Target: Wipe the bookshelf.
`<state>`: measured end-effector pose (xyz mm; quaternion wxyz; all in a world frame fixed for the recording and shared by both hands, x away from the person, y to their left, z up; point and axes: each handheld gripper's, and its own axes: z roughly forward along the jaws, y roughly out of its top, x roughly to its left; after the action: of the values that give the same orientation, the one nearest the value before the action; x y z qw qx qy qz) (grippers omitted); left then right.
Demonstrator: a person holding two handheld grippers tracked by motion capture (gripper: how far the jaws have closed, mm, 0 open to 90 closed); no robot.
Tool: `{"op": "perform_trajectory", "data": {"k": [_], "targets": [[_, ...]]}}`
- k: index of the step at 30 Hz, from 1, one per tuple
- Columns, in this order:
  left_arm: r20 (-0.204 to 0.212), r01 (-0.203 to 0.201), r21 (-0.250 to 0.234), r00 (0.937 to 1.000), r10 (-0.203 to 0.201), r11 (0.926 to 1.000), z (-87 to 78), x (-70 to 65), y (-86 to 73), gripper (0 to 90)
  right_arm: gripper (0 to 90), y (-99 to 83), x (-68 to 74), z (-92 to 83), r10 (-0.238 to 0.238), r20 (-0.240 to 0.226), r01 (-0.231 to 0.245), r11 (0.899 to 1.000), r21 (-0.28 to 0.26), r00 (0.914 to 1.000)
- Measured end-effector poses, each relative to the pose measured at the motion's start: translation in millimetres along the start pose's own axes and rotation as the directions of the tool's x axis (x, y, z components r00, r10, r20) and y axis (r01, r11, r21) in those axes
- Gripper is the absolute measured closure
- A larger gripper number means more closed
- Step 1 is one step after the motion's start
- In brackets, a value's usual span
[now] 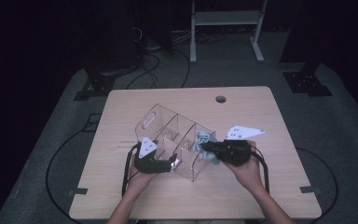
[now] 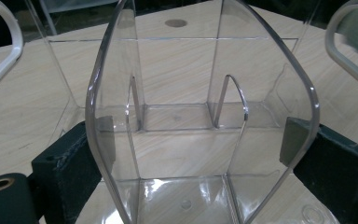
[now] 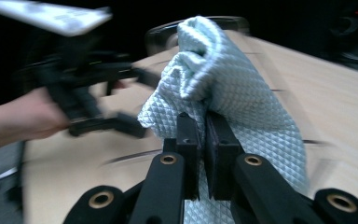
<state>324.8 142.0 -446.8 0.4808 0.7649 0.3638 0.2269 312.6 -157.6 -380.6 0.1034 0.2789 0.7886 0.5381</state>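
Observation:
A clear plastic organizer (image 1: 177, 135) with several compartments stands at the middle of the wooden table (image 1: 261, 186). My left gripper (image 1: 170, 161) is at its near left end. In the left gripper view the two black pads (image 2: 105, 135) press on either side of the organizer's curved end wall (image 2: 200, 93). My right gripper (image 1: 206, 148) is shut on a light blue quilted cloth (image 1: 204, 140), which it holds against the organizer's right side. In the right gripper view the jaws (image 3: 204, 123) pinch the cloth (image 3: 228, 79), with the blurred left gripper (image 3: 98, 93) behind.
A round cable hole (image 1: 221, 99) sits near the table's far edge. Bare tabletop lies on both sides of the organizer and in front of it. Cables trail from both grippers over the near edge. A white frame (image 1: 226, 28) stands on the floor beyond.

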Motion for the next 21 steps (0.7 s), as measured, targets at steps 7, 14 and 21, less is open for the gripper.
{"op": "perform_trajectory", "data": {"k": [7,14,21], "targets": [[0.001,-0.001,-0.003,1.0,0.001,1.0,-0.3,-0.2,-0.2,6.7,85.1,-3.8,26.1,4.7,-0.054,-0.051,0.055,0.998,0.025,0.9972],[0.003,-0.001,-0.003,1.0,0.001,1.0,0.4,0.1,0.2,6.6,85.1,-5.8,13.3,-1.0,-0.018,0.005,0.018,1.0,0.011,0.9998],[0.0,-0.002,0.0,1.0,0.002,1.0,-0.1,-0.2,0.4,6.6,85.2,-16.0,36.2,3.0,-0.074,-0.045,0.075,0.997,0.022,0.9962]]}}
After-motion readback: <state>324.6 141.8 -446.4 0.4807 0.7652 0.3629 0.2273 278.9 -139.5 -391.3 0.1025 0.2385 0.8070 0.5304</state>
